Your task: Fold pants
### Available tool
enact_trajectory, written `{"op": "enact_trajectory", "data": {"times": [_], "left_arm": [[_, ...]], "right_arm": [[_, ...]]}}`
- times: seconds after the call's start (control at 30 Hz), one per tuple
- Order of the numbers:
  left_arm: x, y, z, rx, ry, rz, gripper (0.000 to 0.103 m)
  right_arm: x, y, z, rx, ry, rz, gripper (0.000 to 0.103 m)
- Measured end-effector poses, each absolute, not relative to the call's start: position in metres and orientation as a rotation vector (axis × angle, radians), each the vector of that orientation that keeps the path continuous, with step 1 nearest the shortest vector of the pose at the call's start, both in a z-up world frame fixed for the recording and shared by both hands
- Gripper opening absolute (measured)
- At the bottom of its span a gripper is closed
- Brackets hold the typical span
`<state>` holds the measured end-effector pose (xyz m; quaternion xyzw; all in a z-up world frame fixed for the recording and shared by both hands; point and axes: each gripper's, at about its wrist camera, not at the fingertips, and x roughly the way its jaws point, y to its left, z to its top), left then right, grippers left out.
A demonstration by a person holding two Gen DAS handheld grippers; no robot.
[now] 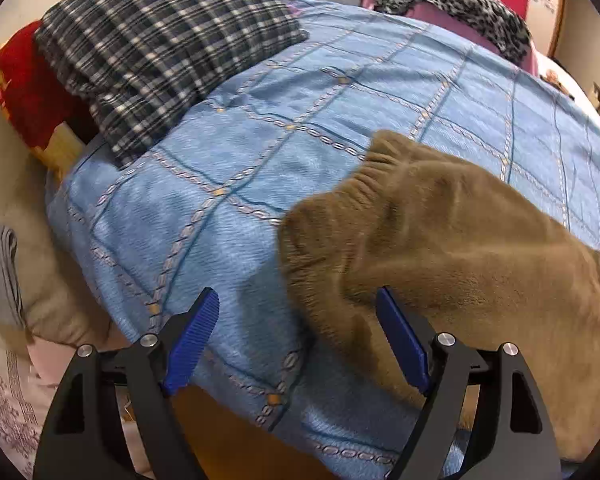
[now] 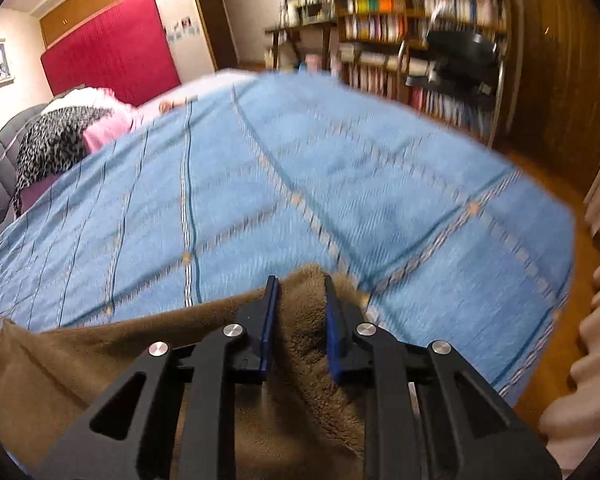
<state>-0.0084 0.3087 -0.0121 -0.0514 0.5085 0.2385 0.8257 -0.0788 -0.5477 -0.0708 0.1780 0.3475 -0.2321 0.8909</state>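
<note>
Pants, brown and fleecy, lie on the blue bedspread of the bed, near its front edge, with the gathered waistband at the end that faces the plaid pillow. From that waistband the cloth runs away to my right, so the long axis lies along the front edge of the bed, and the far end reaches my other hand.

My left fingers stand wide apart and hold nothing. Their right blue pad rests against or just over the fleece below the waistband, while the left pad hangs over bare bedspread, so the pants' edge falls between them. The waistband corner lies just ahead of these fingers, so my left hand is the nearer one to it.

My right fingers are drawn close and clamped on a ridge of the brown cloth that bulges up between the 2 pads. Past them the bedspread is bare all the way to the bookshelf.

I judge the fold is barely begun: 1 end is gripped, the waistband end is not yet taken, and the next move hangs on my left fingers closing on that edge.
</note>
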Motion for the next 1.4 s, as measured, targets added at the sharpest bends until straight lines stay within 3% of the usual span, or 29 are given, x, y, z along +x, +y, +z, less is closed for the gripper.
{"op": "enact_trajectory", "data": {"times": [0.17,0.37,0.43,0.53,1.07,1.23,1.4], "left_arm": [[-0.002,0.31,-0.04,-0.103,1.132,0.505,0.081],[-0.016,0.33,-0.042,-0.19,1.107,0.469,0.083],[-0.02,0.342,-0.039,-0.229,1.094,0.485,0.086],[-0.027,0.363,-0.032,-0.318,1.057,0.486,0.086],[-0.04,0.369,0.001,-0.465,0.945,0.432,0.087],[-0.016,0.316,0.021,-0.369,0.891,0.345,0.087],[0.035,0.229,0.007,-0.252,0.941,0.114,0.087]], "right_arm": [[-0.061,-0.554,-0.111,0.326,0.802,-0.497,0.021],[-0.057,-0.55,-0.117,0.28,0.802,-0.524,0.022],[-0.058,-0.554,-0.116,0.314,0.8,-0.525,0.026],[-0.064,-0.559,-0.115,0.354,0.793,-0.544,0.043],[-0.106,-0.539,-0.092,0.378,0.723,-0.588,0.05],[-0.107,-0.526,-0.089,0.361,0.719,-0.571,0.05],[-0.098,-0.511,-0.084,0.352,0.721,-0.502,0.05]]}}
